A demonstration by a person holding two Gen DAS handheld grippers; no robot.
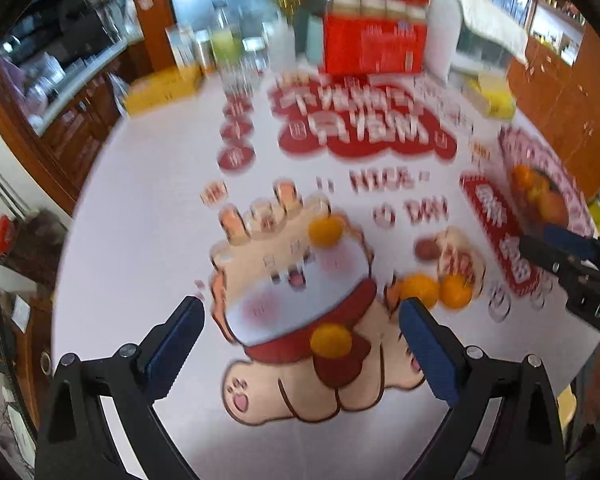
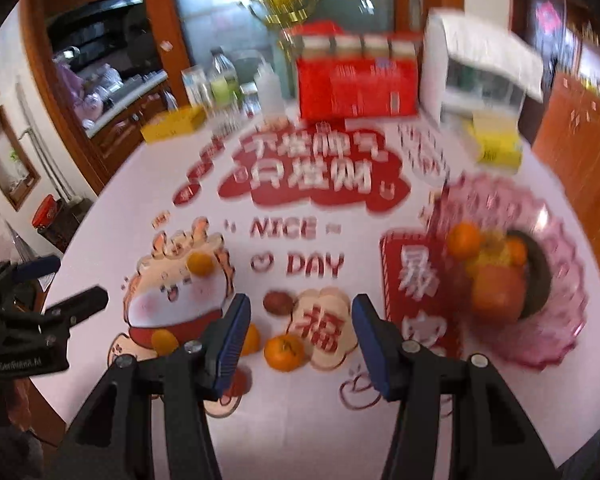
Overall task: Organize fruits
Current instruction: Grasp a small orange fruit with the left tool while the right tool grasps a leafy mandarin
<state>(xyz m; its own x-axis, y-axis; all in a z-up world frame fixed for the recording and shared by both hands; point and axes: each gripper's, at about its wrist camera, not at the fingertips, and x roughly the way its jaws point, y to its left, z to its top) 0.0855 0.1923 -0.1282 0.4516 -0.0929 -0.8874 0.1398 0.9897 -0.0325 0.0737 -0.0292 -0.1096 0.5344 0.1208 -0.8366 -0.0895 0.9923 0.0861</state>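
Small oranges lie loose on the printed tablecloth: one (image 1: 326, 232) on the cartoon's head, one (image 1: 331, 342) at its collar, and two side by side (image 1: 419, 290) (image 1: 456, 292) to the right. A brown fruit (image 1: 426, 249) lies behind that pair. My left gripper (image 1: 302, 306) hangs open and empty above the collar orange. My right gripper (image 2: 300, 304) is open and empty too, with an orange (image 2: 284, 352) on the cloth beyond its gap and the brown fruit (image 2: 277, 303) nearby. A pink scalloped plate (image 2: 572, 288) at the right holds a pile of oranges (image 2: 496, 276).
A red carton (image 2: 356, 88), a white appliance under a cloth (image 2: 480, 68), yellow boxes (image 2: 172, 124) and bottles (image 2: 224, 80) line the far side of the table. Wooden cabinets (image 1: 568, 92) stand behind. The left gripper (image 2: 80, 300) shows at the left of the right wrist view.
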